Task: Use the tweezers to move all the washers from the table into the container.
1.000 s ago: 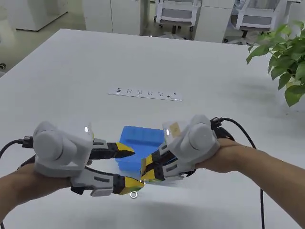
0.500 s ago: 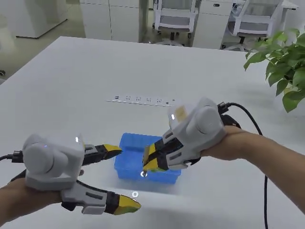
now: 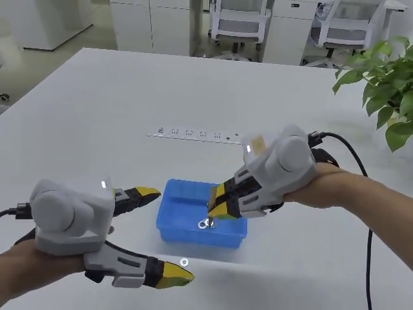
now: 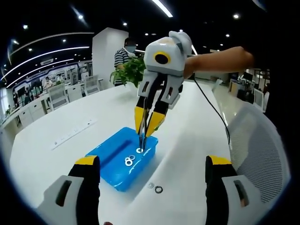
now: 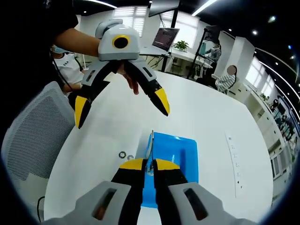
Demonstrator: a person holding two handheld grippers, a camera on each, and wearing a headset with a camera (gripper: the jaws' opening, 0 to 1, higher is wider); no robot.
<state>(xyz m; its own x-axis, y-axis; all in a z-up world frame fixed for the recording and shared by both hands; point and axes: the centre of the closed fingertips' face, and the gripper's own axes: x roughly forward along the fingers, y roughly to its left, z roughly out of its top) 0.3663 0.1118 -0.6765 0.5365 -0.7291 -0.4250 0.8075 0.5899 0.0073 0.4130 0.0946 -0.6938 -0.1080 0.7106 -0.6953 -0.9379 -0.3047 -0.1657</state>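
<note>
In the head view the right gripper (image 3: 217, 211) has moved from the white table (image 3: 97, 116) to above the blue plastic container (image 3: 169, 227), so a delivery looks nearly done; one flat ring washer (image 3: 184, 262) waits just before the container. The left gripper view shows that gripper clenched on slim metal tweezers (image 4: 142, 138), tips among shiny washers (image 4: 129, 161) inside the container. The right gripper view shows the left gripper (image 5: 121, 117) splayed and empty beyond the container.

The tweezers (image 5: 151, 145) are mostly buried between the right claw's (image 5: 149, 164) pinched jaws, with just a thin tip poking out. The washer (image 3: 205, 224) at that tip is too tiny to call as gripped or lying loose in the container (image 3: 174, 206).
</note>
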